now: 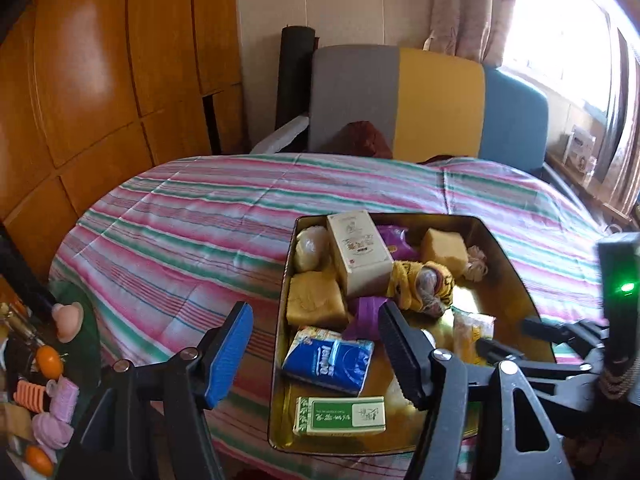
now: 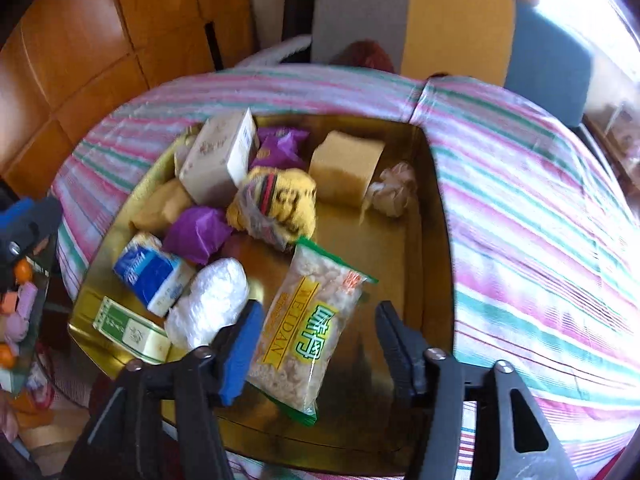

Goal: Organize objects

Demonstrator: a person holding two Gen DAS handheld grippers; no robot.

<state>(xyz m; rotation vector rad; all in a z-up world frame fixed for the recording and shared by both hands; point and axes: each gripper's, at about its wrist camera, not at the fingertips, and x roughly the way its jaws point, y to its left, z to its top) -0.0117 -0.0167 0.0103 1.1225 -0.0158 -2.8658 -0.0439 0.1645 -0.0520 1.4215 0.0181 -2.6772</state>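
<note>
Gold-coloured metal forms the shallow tray (image 2: 436,216) that lies on a bed covered by a pink, green and white striped sheet (image 1: 180,220); the tray sits toward the near right of the bed and holds all the sorted goods. Largest among them is a cream carton (image 2: 218,160) at the far left, leaning on neighbouring items. To its right stands a tan sponge-like block (image 2: 344,168), with a crumpled pale wad (image 2: 394,188) just beside it at the far right. A yellow printed cloth bundle (image 2: 276,204) occupies the middle, touching a purple packet (image 2: 198,232) on its left. Along the near left edge lie a blue tissue pack (image 1: 328,364) and a green-and-white flat box (image 1: 340,416).

The right wrist view alone shows a clear snack bag (image 2: 308,340) with green trim and yellow lettering, lying flat in the near middle of the tray, and a white crinkled bundle (image 2: 212,308) just left of it. The right gripper (image 2: 316,340) hangs over this bag with jaws released; the bag lies between the fingers, the blue pad overlapping its left edge, and no pad presses on it.

The left wrist view alone shows a second tan block (image 1: 316,300) at the tray's left wall and small toys (image 1: 52,392) at the near left, off the bed. The left gripper (image 1: 314,340) is spread wide, empty, above the tissue pack.
</note>
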